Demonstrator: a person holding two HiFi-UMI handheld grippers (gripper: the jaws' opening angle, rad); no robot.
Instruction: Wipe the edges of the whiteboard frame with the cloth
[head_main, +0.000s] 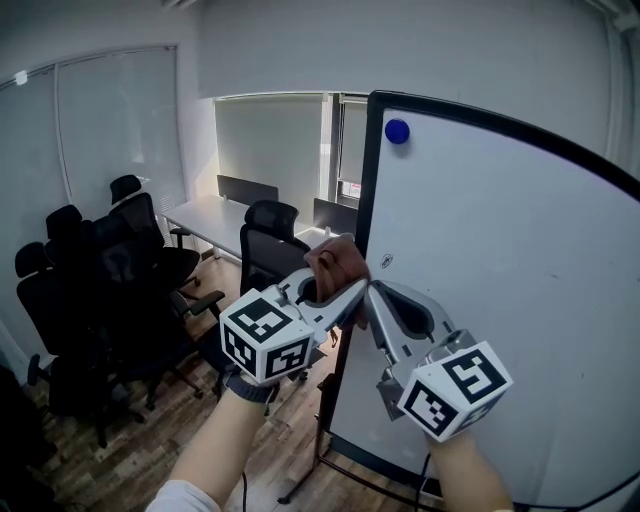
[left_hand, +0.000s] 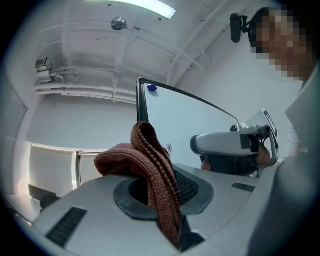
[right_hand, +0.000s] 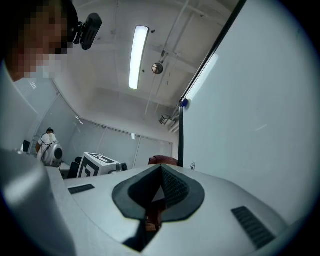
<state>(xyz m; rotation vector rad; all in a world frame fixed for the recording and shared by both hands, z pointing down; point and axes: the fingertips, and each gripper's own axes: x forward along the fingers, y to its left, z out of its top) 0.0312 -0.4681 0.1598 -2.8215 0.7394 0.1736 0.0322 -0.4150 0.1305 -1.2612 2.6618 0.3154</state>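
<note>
The whiteboard (head_main: 500, 260) stands at the right, its black frame edge (head_main: 362, 200) running up its left side. A brown knitted cloth (head_main: 336, 263) is bunched in my left gripper (head_main: 345, 292), which is shut on it. The cloth sits right against the frame's left edge, about halfway up. In the left gripper view the cloth (left_hand: 150, 160) drapes over the jaws, with the frame (left_hand: 141, 105) just behind it. My right gripper (head_main: 369, 293) is shut with nothing in it, its tip beside the left one, in front of the board. In the right gripper view the cloth (right_hand: 162, 160) peeks past the closed jaws, next to the frame (right_hand: 180, 135).
A blue magnet (head_main: 397, 130) is stuck near the board's top left corner. Several black office chairs (head_main: 110, 290) crowd the left side, with a white desk (head_main: 215, 218) and window blinds (head_main: 270, 140) behind. The board's stand legs (head_main: 320, 470) rest on the wood floor.
</note>
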